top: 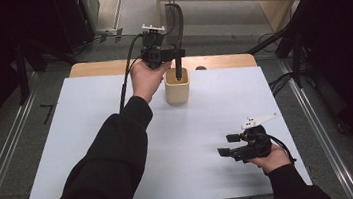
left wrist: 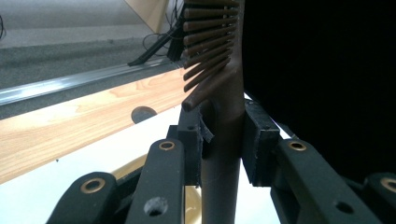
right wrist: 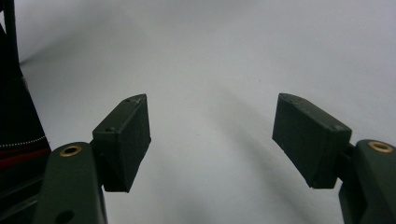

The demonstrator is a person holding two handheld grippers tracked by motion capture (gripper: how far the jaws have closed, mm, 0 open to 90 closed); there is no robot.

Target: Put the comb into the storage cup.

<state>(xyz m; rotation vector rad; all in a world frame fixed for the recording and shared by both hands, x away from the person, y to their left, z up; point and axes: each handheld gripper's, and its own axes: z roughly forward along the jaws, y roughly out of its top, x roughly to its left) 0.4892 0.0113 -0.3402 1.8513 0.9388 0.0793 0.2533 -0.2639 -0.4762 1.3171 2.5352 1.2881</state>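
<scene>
High cam overlooks white table (top: 95,154); gripper cams sit close (both show it).

A lab-like recording space: white-topped table (top: 118,136), dark stands (top: 20,67), floor rails (top: 0,160), loose cables (top: 283,82).

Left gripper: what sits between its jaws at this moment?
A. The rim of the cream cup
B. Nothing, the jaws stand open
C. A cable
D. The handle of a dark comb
D: the left gripper has its pads pressed on the comb handle, teeth above, over the cup.

One comb (left wrist: 219,70), one cream cup (top: 177,90) and two grippers (one per hand) over one table (top: 120,151).
</scene>
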